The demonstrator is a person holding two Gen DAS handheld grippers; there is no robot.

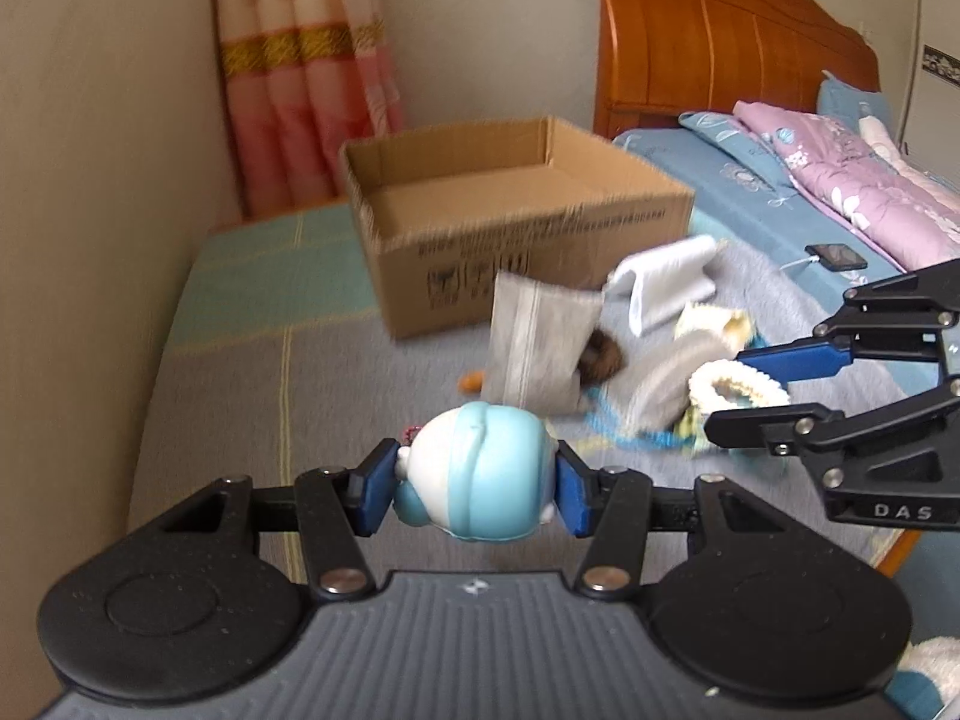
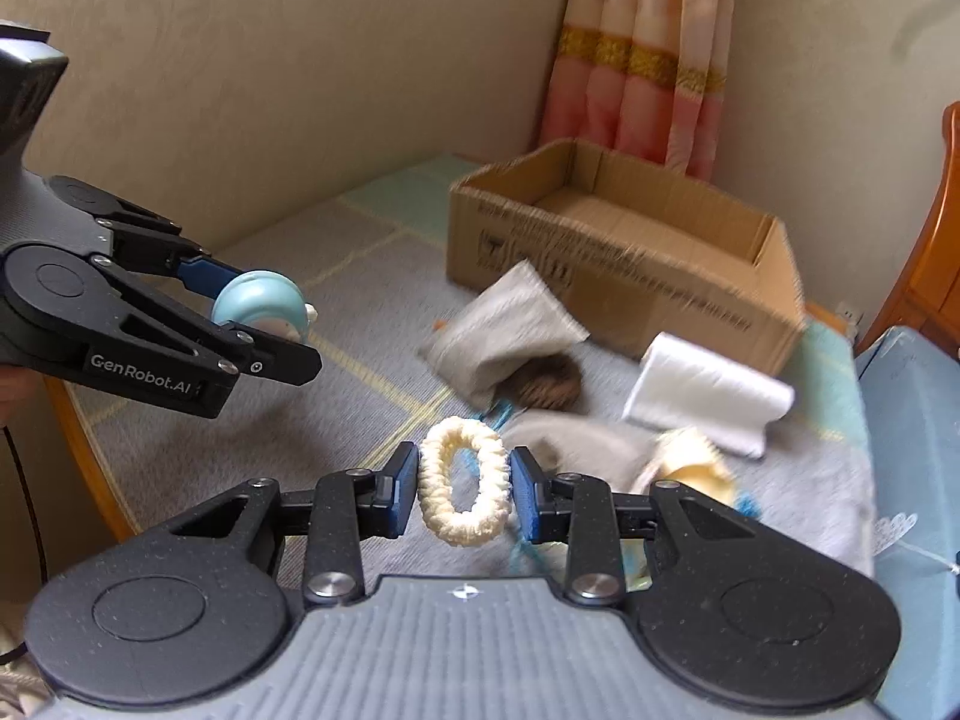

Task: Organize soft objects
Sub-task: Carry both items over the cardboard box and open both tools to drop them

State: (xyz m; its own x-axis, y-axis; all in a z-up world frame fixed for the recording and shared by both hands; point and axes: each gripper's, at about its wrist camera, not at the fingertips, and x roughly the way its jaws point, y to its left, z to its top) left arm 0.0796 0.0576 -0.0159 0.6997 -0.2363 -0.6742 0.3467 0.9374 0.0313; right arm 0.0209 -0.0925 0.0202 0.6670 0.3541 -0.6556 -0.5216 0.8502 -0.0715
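My left gripper (image 1: 474,489) is shut on a light blue and white soft toy (image 1: 480,474) and holds it above the grey mat; it shows at the left of the right wrist view (image 2: 264,300). My right gripper (image 2: 463,489) is shut on a cream fluffy ring (image 2: 463,489), also seen in the left wrist view (image 1: 735,390). An open cardboard box (image 1: 516,210) stands behind on the mat (image 2: 612,252). In front of it lie a grey pouch (image 1: 540,348), a brown furry item (image 1: 603,357), a white folded cloth (image 1: 666,282) and a grey cloth (image 2: 576,444).
The mat covers a low platform with a wooden edge (image 2: 78,450) beside a beige wall (image 2: 240,90). A pink curtain (image 1: 300,78) hangs behind the box. A bed with a wooden headboard (image 1: 720,42), blue sheet and purple quilt (image 1: 858,192) stands to the right; a phone (image 1: 837,257) lies on it.
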